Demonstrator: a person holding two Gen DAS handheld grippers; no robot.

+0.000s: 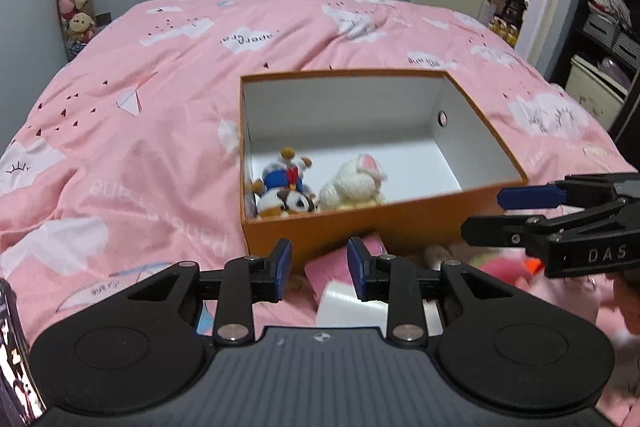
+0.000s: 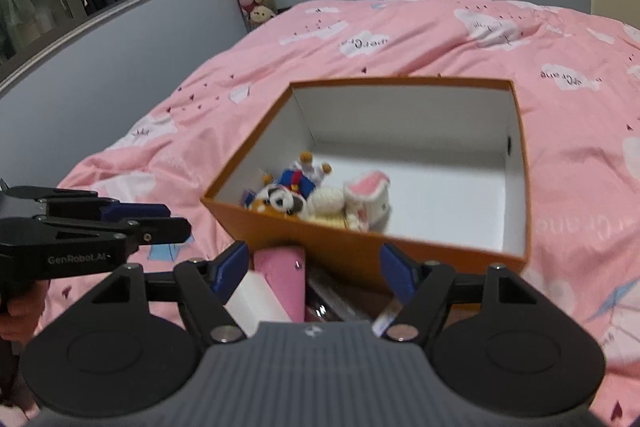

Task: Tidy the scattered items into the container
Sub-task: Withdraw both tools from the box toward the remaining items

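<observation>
The open orange cardboard box with a white interior (image 1: 360, 223) sits on the pink cloud-print duvet (image 1: 120, 107), just ahead of both grippers. In its near corner lie a small plush toy in a blue jacket (image 1: 286, 183) and a cream knitted plush with pink-lined ears (image 1: 358, 181), side by side and apparently touching; the rest of the box floor is bare.

Against the box's near wall, below the tools, loose items remain: a pink-and-white block-shaped object (image 2: 276, 283) and a blurred pile of soft pink things (image 1: 504, 267) whose nature cannot be told.

The left gripper (image 1: 319, 269) hangs above the block with its blue pads (image 1: 283, 267) spread and nothing between them. The right gripper (image 2: 312, 267) is likewise spread wide and empty, with the block nearer its left finger and a dark item lying below the gap.

The likely trouble is crowding: both tools hover over the same small patch close to the box wall, so a descent could knock one gripper against the other or nudge the light box across the soft bedding. The yielding duvet may also let the block sink or tip as the fingers close, giving a skewed pinch.
</observation>
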